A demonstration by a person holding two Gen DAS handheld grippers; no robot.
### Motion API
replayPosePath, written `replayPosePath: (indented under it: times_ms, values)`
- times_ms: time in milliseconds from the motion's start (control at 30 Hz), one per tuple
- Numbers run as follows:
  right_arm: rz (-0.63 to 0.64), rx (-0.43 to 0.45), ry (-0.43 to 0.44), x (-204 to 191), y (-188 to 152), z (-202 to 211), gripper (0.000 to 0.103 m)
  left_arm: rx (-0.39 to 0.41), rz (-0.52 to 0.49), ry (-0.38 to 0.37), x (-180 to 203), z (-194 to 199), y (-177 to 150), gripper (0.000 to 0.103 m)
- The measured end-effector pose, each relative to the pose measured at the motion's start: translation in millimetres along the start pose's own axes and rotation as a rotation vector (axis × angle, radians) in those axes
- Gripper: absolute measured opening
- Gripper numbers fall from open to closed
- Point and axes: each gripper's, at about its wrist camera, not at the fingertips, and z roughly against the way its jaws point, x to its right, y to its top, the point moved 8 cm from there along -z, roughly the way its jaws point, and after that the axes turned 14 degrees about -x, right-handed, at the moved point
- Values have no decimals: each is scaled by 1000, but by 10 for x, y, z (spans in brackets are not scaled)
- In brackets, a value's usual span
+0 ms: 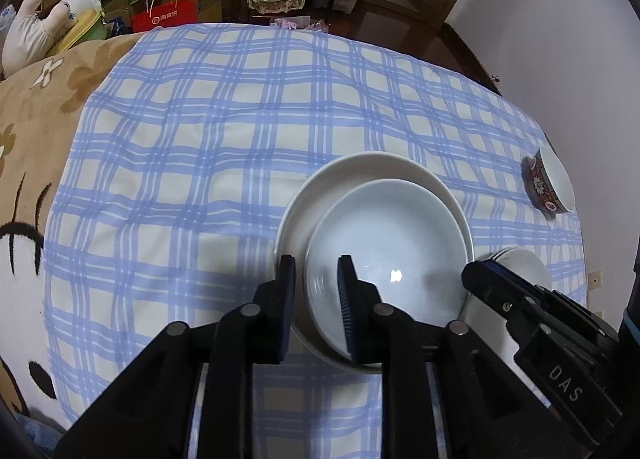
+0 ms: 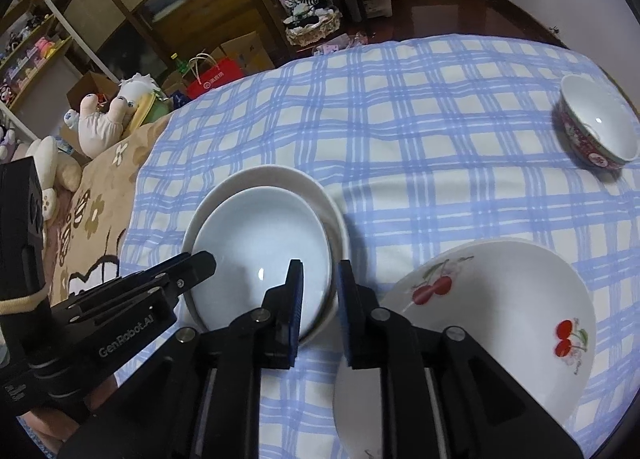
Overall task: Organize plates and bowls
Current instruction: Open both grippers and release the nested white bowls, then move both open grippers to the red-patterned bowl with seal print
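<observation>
A pale blue plate [image 1: 392,243] lies nested in a larger white plate [image 1: 360,171] on the blue checked cloth; both also show in the right wrist view, the blue plate [image 2: 260,243] and the white plate [image 2: 276,175]. My left gripper [image 1: 316,279] is open, its jaws straddling the near left rims of both plates. My right gripper [image 2: 320,283] is open, its jaws straddling their right rims. A white cherry-print bowl [image 2: 500,319] sits right of them. A red patterned bowl [image 2: 596,127] stands far right.
The checked cloth [image 1: 200,179] covers a bed over a brown cartoon blanket [image 1: 36,119]. Plush toys [image 2: 100,119], a red bag [image 1: 166,17] and boxes lie beyond the far edge. A white wall [image 1: 560,19] is at the right.
</observation>
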Motion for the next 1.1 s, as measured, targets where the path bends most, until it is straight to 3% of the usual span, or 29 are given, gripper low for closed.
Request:
replayPosePath:
  times_ms: [300,400,600,700,867,933,1000,1100]
  values:
    - [-40,4,-19,123,-100,137,18,32,-29,35,66,55,-98,27]
    - [-45,13,-23,171,-144,209,18,48,-36,71,55,102,-142,40]
    - [-69,40,-33,295,-246,385,20,69,-71,85,105,217,-218,48]
    - [-99,53,-32,375,-300,481,36,77,-116,100,188,274,-266,52]
    - [-131,65,-71,510,-357,624,45,92,-156,84,331,368,-325,65]
    - [-135,87,-96,574,-379,719,64,112,-186,117,398,424,-349,72]
    - [-142,117,-123,653,-399,828,74,129,-220,142,487,467,-364,86]
    - [-164,145,-144,801,-440,975,89,139,-257,149,633,512,-391,90]
